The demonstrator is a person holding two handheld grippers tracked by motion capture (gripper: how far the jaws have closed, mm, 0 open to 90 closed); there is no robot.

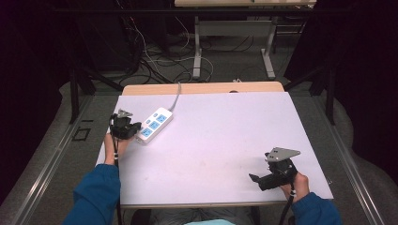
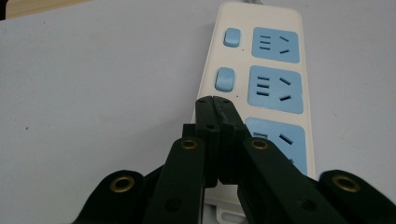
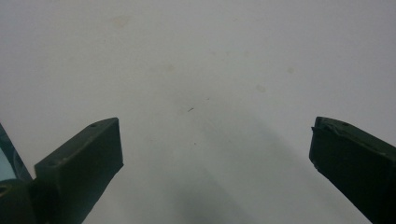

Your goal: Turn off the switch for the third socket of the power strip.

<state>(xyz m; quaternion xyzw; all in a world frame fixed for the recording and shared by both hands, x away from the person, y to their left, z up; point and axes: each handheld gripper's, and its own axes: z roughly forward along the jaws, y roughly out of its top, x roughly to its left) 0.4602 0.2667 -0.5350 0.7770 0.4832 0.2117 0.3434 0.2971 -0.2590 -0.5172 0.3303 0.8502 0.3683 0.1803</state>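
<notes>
So the left gripper (image 1: 133, 130) had its jaws pinched together, tips right over the near end of the white plastic power strip with blue sockets (image 1: 154, 124), far-left on the white table (image 1: 216, 136). Right gripper (image 1: 257, 180) sat wide open, empty.

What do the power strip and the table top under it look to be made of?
Power strip: likely moulded plastic, smooth cream shell with matte blue socket faces and rounded blue switches, with a faint sheen at the edges. Table top: pale, flat matte sheet, perhaps laminate or a mat; the wood-coloured edge at the back suggests a board beneath.
</notes>
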